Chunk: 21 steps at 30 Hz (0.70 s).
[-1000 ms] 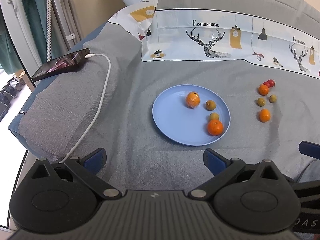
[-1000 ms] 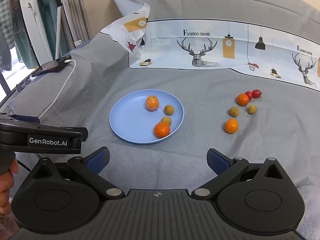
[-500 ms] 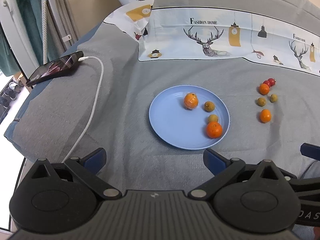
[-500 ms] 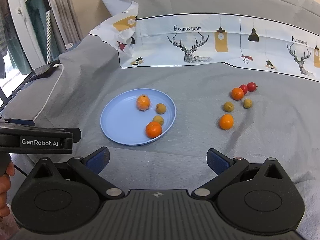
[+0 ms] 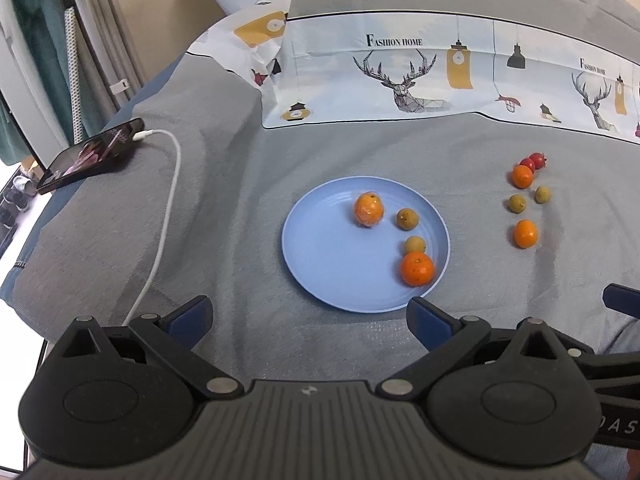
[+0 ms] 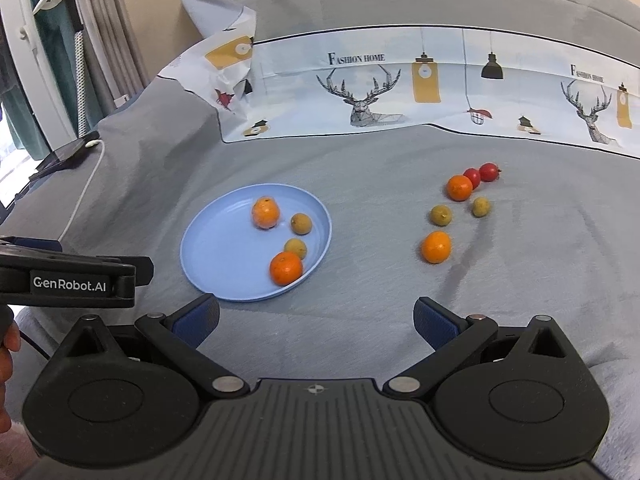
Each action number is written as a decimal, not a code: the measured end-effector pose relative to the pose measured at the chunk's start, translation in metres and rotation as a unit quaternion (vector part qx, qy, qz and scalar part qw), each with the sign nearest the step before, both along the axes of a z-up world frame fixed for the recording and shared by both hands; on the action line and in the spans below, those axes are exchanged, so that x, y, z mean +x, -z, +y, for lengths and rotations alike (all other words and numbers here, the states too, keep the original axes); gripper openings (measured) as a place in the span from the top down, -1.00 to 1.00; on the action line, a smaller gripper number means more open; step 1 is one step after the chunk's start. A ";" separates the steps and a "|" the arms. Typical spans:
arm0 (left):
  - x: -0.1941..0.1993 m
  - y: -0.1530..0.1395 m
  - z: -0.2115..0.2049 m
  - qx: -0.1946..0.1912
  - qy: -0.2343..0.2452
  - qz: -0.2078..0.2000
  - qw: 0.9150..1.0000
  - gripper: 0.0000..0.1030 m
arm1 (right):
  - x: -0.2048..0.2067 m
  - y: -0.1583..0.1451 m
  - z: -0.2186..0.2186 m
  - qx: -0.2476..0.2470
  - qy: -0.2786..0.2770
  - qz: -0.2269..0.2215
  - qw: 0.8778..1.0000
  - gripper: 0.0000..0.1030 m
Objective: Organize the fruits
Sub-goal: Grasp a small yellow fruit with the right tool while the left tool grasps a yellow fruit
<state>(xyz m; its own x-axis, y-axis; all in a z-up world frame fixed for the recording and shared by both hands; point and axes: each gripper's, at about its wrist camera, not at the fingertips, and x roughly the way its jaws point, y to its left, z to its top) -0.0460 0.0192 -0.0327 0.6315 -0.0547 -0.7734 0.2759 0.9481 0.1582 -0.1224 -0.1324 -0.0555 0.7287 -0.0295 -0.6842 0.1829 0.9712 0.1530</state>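
Observation:
A blue plate (image 5: 320,264) (image 6: 216,256) lies on the grey cover and holds two oranges and two small brown fruits. To its right lie loose fruits: an orange (image 6: 436,247) (image 5: 525,233) nearest me, two brown fruits (image 6: 441,215), a further orange (image 6: 459,187) and two red tomatoes (image 6: 489,171). My left gripper (image 5: 310,314) stands open just short of the plate's near rim, empty. My right gripper (image 6: 316,316) is open and empty, short of the gap between plate and loose fruits.
A phone (image 5: 92,156) on a white charging cable (image 5: 170,200) lies at the left edge of the cover. A printed deer-pattern cloth (image 6: 400,88) runs across the back. The left gripper's body (image 6: 68,282) and a hand show at the right wrist view's left side.
Both grippers have drifted slightly; in the right wrist view the plate and fruits have shifted leftward and a little nearer. No fruit has moved on the cover.

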 end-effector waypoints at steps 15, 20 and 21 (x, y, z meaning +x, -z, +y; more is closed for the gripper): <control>0.025 0.004 -0.064 -0.002 0.039 0.020 0.999 -1.00 | 0.000 0.011 -0.068 -0.001 0.080 -0.011 0.997 -0.99; 0.040 0.014 -0.107 -0.006 0.074 0.031 0.997 -1.00 | -0.001 0.019 -0.118 -0.018 0.142 -0.023 0.989 -0.99; 0.043 0.018 -0.116 -0.007 0.082 0.033 0.996 -1.00 | -0.001 0.022 -0.129 -0.019 0.152 -0.023 0.988 -0.99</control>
<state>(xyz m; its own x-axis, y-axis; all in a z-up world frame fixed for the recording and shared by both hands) -0.0027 -0.0967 -0.0505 0.5609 -0.1639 -0.8115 0.4369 0.8912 0.1221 -0.1232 -0.2610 -0.0776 0.7123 -0.2760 -0.6453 0.4603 0.8778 0.1326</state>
